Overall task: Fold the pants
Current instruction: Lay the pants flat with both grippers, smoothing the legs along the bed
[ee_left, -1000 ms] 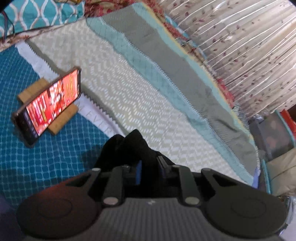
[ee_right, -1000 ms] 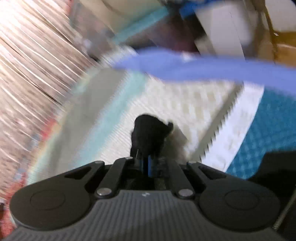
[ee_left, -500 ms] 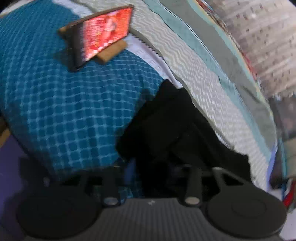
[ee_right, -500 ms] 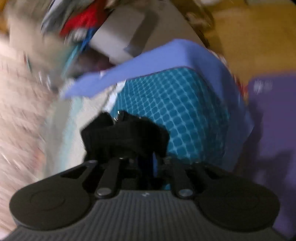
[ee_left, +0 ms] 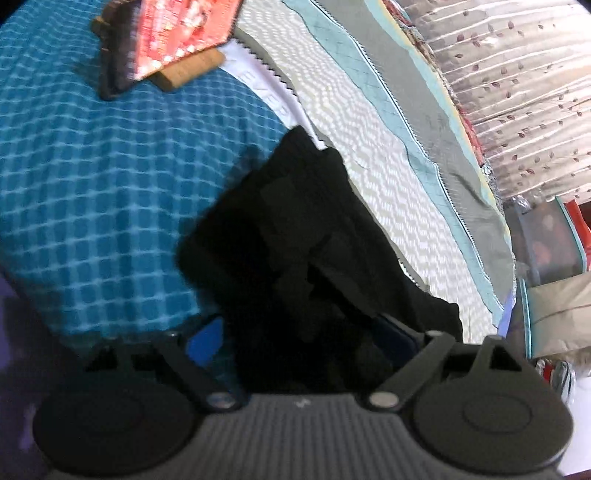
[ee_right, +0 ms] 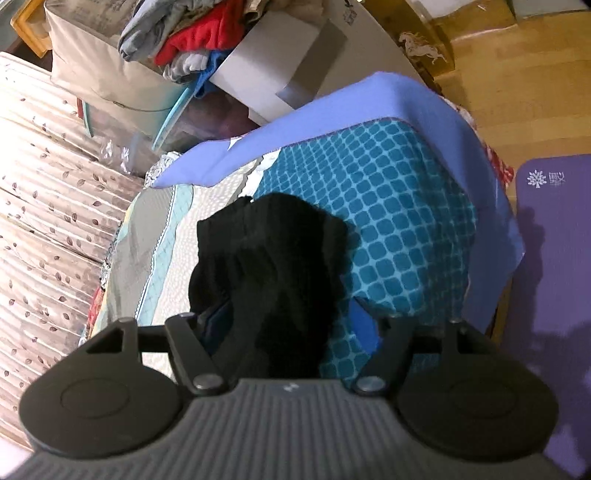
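Note:
The black pants lie bunched on the bed, across the teal checked cover and the cream quilt. My left gripper sits low over their near end. Its jaws are opening, and the cloth lies loose between the blue pads. In the right wrist view the pants form a dark heap running up from my right gripper. Those jaws are opening too, with the right pad clear of the fabric.
A phone with a lit red screen leans on a wooden stand at the far left of the bed. A curtain hangs behind the bed. Storage boxes with piled clothes stand beyond the bed's end. A purple mat lies on the wooden floor.
Both grippers were shut on black cloth held above the bed. They came down to the bedspread and their jaws spread wide. The pants now rest on the bed.

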`<action>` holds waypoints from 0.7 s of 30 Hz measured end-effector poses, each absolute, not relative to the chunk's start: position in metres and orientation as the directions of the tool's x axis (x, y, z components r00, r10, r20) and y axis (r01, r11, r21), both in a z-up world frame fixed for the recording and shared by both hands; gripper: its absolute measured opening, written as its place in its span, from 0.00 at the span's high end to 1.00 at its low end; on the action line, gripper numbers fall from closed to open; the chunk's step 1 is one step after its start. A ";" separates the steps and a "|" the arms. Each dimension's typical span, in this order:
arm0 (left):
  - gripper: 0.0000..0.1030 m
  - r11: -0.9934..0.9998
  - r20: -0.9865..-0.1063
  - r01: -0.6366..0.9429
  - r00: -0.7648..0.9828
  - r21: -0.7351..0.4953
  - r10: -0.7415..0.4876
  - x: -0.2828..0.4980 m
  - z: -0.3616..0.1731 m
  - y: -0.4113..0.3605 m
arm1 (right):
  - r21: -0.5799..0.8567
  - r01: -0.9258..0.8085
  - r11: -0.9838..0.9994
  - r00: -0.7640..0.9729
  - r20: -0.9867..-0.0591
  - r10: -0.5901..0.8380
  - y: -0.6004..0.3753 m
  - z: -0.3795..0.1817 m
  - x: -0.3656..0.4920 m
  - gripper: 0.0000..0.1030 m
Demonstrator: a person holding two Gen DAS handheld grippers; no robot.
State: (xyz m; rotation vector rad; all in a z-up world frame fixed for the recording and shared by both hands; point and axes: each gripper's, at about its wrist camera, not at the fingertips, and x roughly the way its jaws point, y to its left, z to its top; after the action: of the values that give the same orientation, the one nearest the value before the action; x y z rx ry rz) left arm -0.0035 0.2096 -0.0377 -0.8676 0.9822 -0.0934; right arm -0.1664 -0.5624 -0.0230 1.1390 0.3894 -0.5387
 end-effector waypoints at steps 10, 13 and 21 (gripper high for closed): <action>0.82 0.703 -0.670 -0.239 0.603 -0.670 -0.434 0.042 -0.003 0.190 | 0.740 0.552 0.385 0.826 -0.547 -0.134 -0.574 0.000 -0.096 0.89; 0.84 0.736 -0.619 -0.142 0.657 -0.661 -0.430 0.079 0.046 0.184 | 0.752 0.488 0.443 0.867 -0.478 -0.142 -0.575 0.048 -0.062 0.90; 0.84 0.736 -0.378 0.072 0.823 -0.673 -0.425 0.140 0.165 0.177 | 0.822 0.321 0.470 0.947 -0.270 -0.174 -0.583 0.159 0.009 0.90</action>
State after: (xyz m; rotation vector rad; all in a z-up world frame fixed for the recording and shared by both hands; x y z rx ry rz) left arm 0.1398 0.1766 0.1654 -0.6956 0.5464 -0.2882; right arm 0.0094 -0.5834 0.1591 1.0388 0.1562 -0.3047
